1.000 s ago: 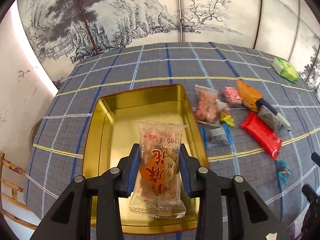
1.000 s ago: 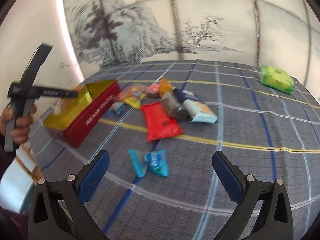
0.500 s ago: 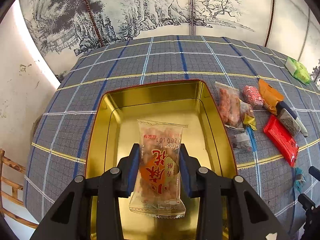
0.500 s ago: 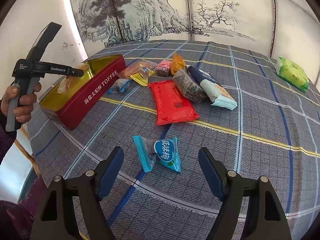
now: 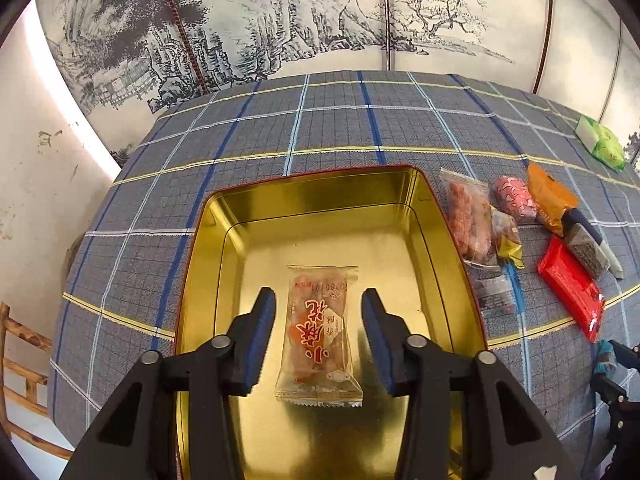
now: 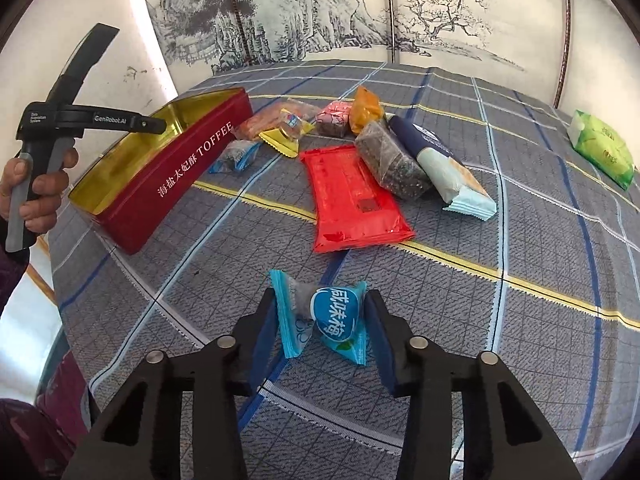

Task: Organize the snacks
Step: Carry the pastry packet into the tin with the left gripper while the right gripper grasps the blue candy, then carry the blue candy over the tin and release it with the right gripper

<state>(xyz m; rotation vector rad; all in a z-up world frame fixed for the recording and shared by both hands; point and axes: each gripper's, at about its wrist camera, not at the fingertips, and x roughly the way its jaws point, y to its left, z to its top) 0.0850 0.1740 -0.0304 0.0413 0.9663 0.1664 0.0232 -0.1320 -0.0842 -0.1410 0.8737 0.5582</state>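
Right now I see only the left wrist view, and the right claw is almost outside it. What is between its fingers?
Observer: The right claw has a small blue twist-wrapped candy between its pads. Its jaws have just been closing, and the pads seem to touch the wrapper's ends.
Operator: Is the candy lifted already?
Observer: No, it seems to lie on the checked grey tablecloth, on the near side of the flat red plastic packet.
Operator: I see the rectangular metal tin only as gold inside. How is its outside?
Observer: Its outer wall is dark red, with white lettering that ends in TOFFEE.
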